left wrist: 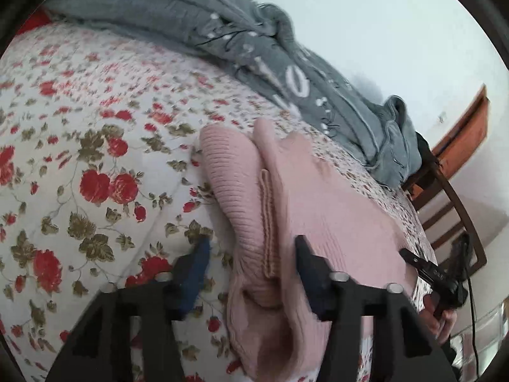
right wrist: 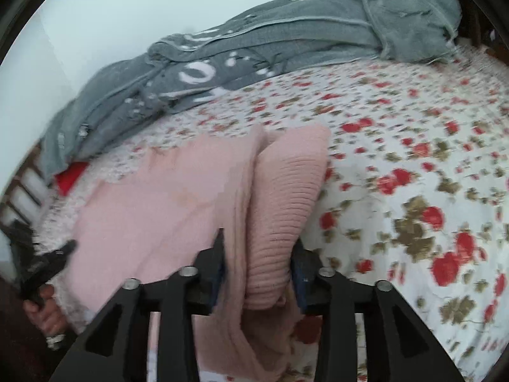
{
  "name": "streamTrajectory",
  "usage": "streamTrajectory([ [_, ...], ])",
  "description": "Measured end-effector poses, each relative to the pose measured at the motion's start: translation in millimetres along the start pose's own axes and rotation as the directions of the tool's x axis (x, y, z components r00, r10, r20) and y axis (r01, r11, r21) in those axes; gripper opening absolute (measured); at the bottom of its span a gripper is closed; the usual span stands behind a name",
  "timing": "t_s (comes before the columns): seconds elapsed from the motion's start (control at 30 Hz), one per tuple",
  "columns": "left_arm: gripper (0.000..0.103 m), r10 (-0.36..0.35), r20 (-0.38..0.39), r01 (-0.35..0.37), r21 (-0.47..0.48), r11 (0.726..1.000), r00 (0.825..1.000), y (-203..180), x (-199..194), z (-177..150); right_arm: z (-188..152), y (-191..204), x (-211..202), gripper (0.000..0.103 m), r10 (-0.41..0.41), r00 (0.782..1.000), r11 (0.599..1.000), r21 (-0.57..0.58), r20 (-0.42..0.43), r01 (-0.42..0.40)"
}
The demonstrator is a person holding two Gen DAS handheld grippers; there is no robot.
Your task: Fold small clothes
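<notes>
A pink knit sweater [left wrist: 334, 210] lies on the floral bedsheet [left wrist: 95, 127], with a ribbed sleeve folded over along its edge. My left gripper [left wrist: 253, 251] stands open around that folded edge: the right finger touches the knit, and the left finger is apart from it over bare sheet. In the right wrist view the sweater [right wrist: 152, 203] spreads to the left. My right gripper [right wrist: 259, 251] has the ribbed fold filling the gap between its fingers, with both pads against it. Each view shows the other gripper at the far side, held by a hand [right wrist: 44, 312].
A grey blanket [left wrist: 286, 73] with white print is bunched along the far edge of the bed by the pale wall. A dark wooden chair [left wrist: 451, 210] stands beyond the bed's end. A red item [right wrist: 70, 175] peeks out under the blanket. The floral bedsheet [right wrist: 413, 159] stretches to the right.
</notes>
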State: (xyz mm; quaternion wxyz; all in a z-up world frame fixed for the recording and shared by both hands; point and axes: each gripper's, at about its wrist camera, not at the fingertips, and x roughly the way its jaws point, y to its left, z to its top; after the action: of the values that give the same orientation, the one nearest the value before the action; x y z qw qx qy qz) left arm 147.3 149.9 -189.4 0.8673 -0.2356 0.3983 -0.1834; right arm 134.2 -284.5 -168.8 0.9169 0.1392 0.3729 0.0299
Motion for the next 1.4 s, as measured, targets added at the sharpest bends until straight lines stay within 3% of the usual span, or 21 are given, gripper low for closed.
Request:
streamTrajectory([
  [0.13,0.059,-0.010,0.015,0.010,0.001,1.000,1.000,-1.8,3.9,2.4,5.3,25.3,-28.8,0.045,-0.120,0.983,0.992,-0.029,0.142,0.125],
  [0.23,0.060,0.011,0.038,-0.012,0.029,1.000,0.999,-5.5,12.3,0.8,-0.3,61.5,-48.5,0.045,-0.080,0.976,0.990,-0.100,0.203,0.101],
  [0.4,0.063,0.043,0.104,-0.056,0.128,0.990,0.994,-14.0,17.9,-10.6,-24.1,130.2,-43.3,0.045,0.008,0.983,0.954,-0.295,0.185,0.048],
  [0.57,0.063,0.014,0.103,-0.026,0.112,0.993,0.995,-9.6,16.5,-7.9,-45.4,170.3,-7.1,0.044,0.021,0.993,0.931,-0.365,0.114,0.022],
  [0.83,0.064,0.031,0.102,-0.044,0.123,0.991,0.994,-11.9,18.0,-10.3,-12.7,178.4,45.9,0.041,-0.110,0.993,0.963,-0.243,0.043,0.118],
  [0.97,0.064,0.030,0.102,-0.043,0.123,0.991,0.994,-12.0,18.3,-10.2,-2.0,177.3,60.6,0.041,-0.126,0.992,0.973,-0.195,0.018,0.127],
  [1.27,0.064,0.019,0.100,-0.031,0.119,0.992,0.995,-11.9,18.7,-9.7,-42.2,178.1,12.7,0.040,-0.149,0.987,0.947,-0.278,0.058,0.159],
  [1.4,0.064,0.009,0.099,-0.021,0.118,0.993,0.995,-9.9,17.6,-9.3,-68.1,171.5,-0.6,0.040,-0.142,0.990,0.947,-0.287,0.023,0.142],
])
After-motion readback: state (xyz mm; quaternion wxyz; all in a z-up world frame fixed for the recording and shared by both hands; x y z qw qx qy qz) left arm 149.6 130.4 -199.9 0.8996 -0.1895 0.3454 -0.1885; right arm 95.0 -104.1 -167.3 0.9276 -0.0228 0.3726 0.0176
